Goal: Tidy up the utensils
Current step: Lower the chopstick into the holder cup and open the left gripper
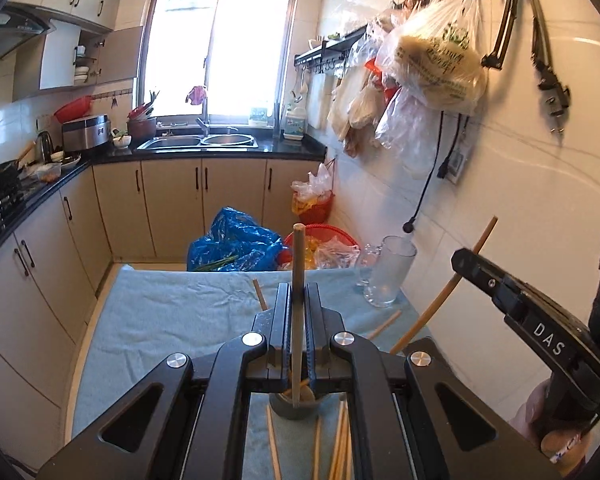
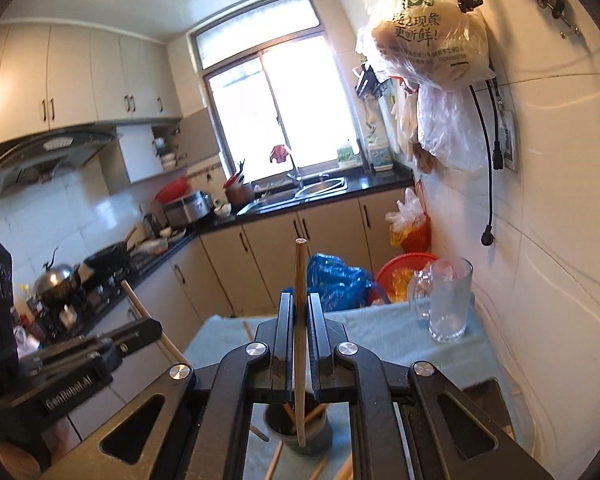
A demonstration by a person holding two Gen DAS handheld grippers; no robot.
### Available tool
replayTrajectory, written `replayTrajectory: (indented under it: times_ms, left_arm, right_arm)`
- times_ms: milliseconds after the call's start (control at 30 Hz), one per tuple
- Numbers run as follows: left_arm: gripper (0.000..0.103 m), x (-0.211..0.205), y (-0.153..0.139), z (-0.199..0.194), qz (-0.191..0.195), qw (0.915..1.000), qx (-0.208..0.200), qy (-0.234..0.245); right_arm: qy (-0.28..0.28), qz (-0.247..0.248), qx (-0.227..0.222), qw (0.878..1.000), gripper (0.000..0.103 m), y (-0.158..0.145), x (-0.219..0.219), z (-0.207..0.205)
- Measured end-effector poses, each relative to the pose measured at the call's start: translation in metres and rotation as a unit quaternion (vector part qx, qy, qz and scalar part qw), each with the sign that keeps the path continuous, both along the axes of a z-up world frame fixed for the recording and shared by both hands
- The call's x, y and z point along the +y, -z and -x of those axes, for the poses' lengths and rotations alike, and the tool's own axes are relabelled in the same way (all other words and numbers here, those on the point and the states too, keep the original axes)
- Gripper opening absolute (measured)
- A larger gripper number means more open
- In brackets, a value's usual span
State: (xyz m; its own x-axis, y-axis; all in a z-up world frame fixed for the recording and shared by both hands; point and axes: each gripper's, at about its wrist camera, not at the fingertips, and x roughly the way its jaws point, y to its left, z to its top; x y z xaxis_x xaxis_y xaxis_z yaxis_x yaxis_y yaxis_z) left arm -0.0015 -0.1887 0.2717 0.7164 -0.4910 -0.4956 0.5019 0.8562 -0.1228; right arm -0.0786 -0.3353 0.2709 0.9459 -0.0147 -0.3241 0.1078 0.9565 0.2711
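A wooden chopstick [image 1: 298, 300] is being gripped upright between the clenched fingers of the left gripper [image 1: 298, 300], its lower end reaching into a dark grey cup [image 1: 294, 410] that is standing on the light blue cloth [image 1: 172, 316] covering the table. A second chopstick [image 2: 300, 320] is being clamped in the same manner by the closed fingers of the right gripper [image 2: 300, 312], with its lower tip inside the same cup [image 2: 300, 432], where several other chopsticks are already being held. Both grippers are being kept directly over the cup, close beside each other; the right gripper is being seen in the left wrist view at the right edge, its chopstick angled toward the tiled wall [image 1: 520, 200]. Loose chopsticks [image 1: 340, 448] are lying on the cloth around the cup toward the near edge of the table, and two more [image 1: 384, 325] are lying farther out toward the far right corner. A clear glass mug [image 1: 388, 276] is standing empty at the far right corner of the table, next to the wall. Beyond the far edge, a blue plastic bag [image 1: 236, 246] and a red basket [image 1: 324, 240] are resting on the floor.
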Motion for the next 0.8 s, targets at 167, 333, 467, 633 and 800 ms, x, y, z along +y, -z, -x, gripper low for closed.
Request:
replayTrajectory:
  times_ms: [167, 333, 467, 633, 800]
  left_arm:
    - [0.006, -0.013, 0.003, -0.021, -0.009, 0.9998, -0.018, -0.007]
    - [0.006, -0.016, 0.009, -0.039, 0.003, 1.0000, -0.005, -0.007]
    - [0.006, -0.015, 0.005, -0.045, 0.018, 0.9998, 0.009, 0.003]
    - [0.006, -0.016, 0.001, -0.042, 0.023, 0.9997, 0.001, 0.008]
    - [0.006, -0.024, 0.015, -0.046, 0.003, 0.9998, 0.017, 0.001]
  right_arm:
    - [0.008, -0.013, 0.000, 1.000, 0.007, 0.013, -0.007, -0.025]
    - [0.011, -0.014, 0.026, 0.999, 0.007, 0.038, -0.010, -0.045]
    - [0.012, -0.015, 0.039, 0.999, 0.007, 0.049, -0.014, -0.053]
    - [0.014, -0.015, 0.047, 0.999, 0.007, 0.057, -0.019, -0.057]
    - [0.009, -0.012, 0.061, 0.998, 0.007, 0.066, -0.018, -0.061]
